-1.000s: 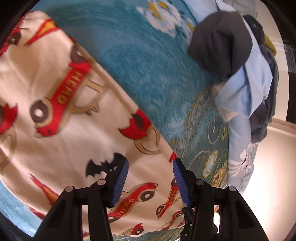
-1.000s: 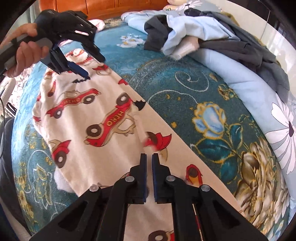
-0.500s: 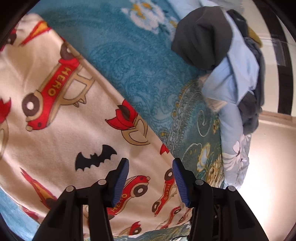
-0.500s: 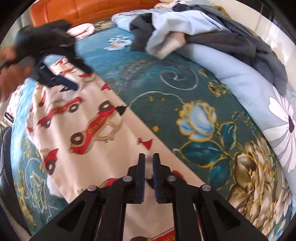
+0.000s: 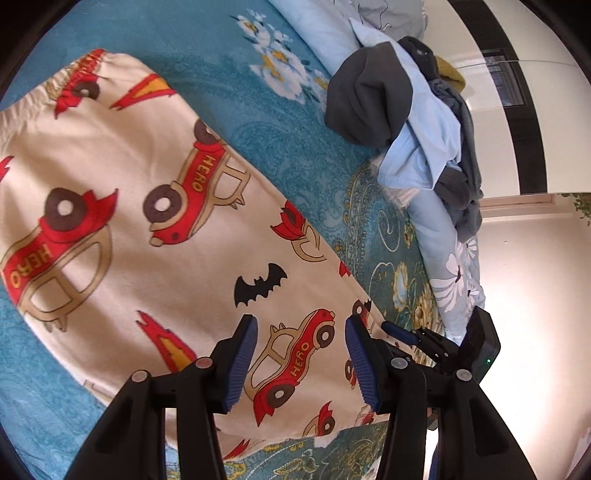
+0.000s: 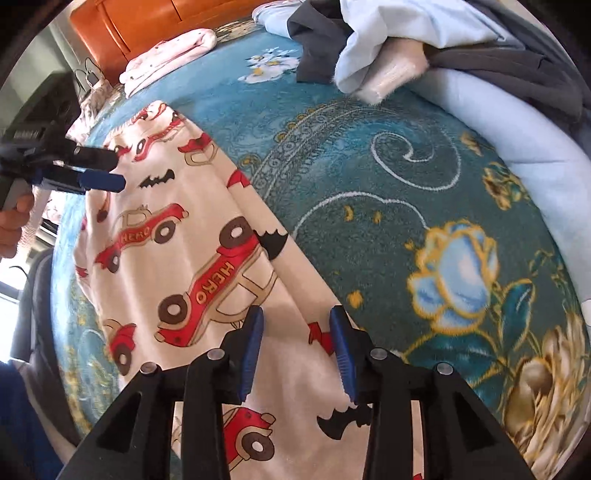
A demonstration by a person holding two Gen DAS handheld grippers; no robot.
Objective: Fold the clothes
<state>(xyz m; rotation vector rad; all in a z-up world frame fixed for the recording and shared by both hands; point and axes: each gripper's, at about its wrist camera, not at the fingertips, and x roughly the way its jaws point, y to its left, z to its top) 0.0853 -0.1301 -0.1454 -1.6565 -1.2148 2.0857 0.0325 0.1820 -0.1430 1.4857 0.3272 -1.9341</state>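
Note:
A cream garment printed with red HERO cars and black bats lies flat on the teal flowered bedspread; it also shows in the right wrist view. My left gripper is open and empty, hovering above the garment's lower part. My right gripper is open and empty above the garment's edge near a fold. The left gripper shows at the left of the right wrist view; the right gripper shows at the lower right of the left wrist view.
A heap of grey and light-blue clothes lies on a pale blue quilt at the bed's far side. Folded pink clothing rests near an orange wooden headboard. The bed's edge and floor lie to the right.
My right gripper was shut a second ago and now stands open above the garment. My left gripper stayed open and pulled back, showing more of the garment.

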